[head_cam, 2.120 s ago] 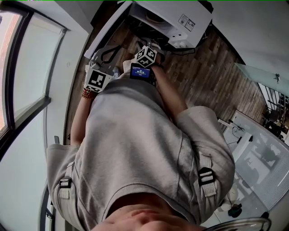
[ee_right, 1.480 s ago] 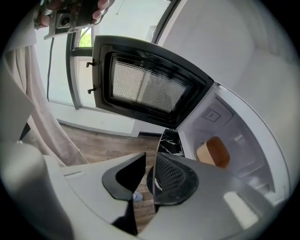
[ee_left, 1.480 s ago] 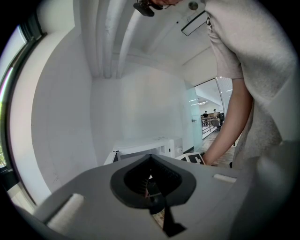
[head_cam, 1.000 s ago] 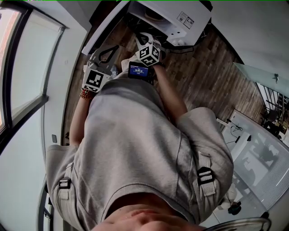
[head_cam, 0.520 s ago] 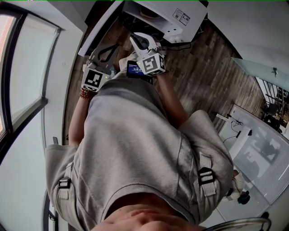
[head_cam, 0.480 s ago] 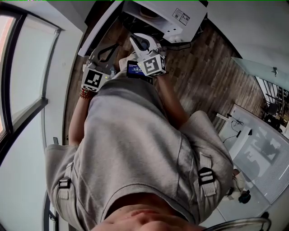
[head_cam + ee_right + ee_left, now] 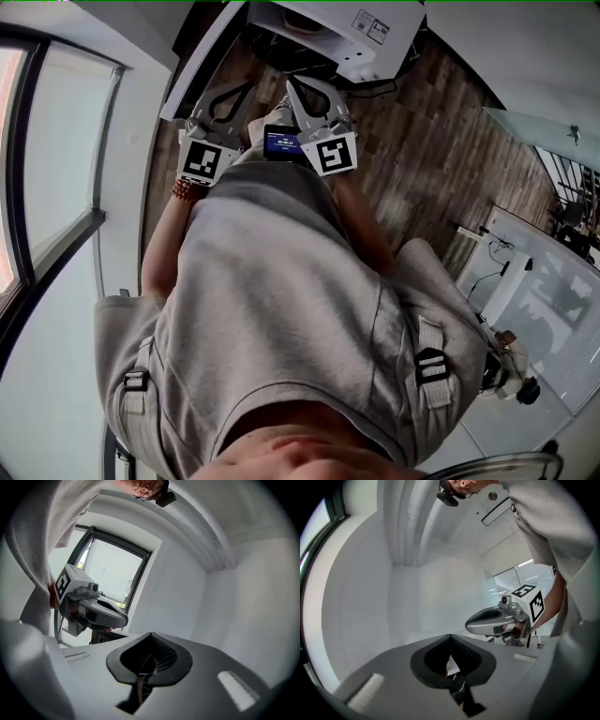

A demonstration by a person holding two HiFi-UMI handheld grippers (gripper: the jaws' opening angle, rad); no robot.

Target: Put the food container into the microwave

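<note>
In the head view the white microwave (image 7: 366,37) stands at the top, its door (image 7: 202,56) swung open to the left. A pale round shape (image 7: 302,21) lies in the cavity; I cannot tell whether it is the food container. My left gripper (image 7: 234,84) and right gripper (image 7: 294,82) are held side by side in front of the person's chest, just short of the opening. Both have their jaws shut with nothing between them. The left gripper view shows shut tips (image 7: 450,635) and the right gripper (image 7: 501,620) beside them. The right gripper view shows shut tips (image 7: 151,634) and the left gripper (image 7: 93,609).
A small lit screen (image 7: 281,142) sits between the two marker cubes. A tall window (image 7: 56,187) runs down the left. Wood-pattern floor (image 7: 422,141) lies to the right of the microwave, with a glass surface (image 7: 548,141) and white furniture (image 7: 520,300) farther right.
The right gripper has swung round: its marker cube dropped down and right, and its jaws now point up at the microwave. The left gripper rose slightly. Both stayed shut.
</note>
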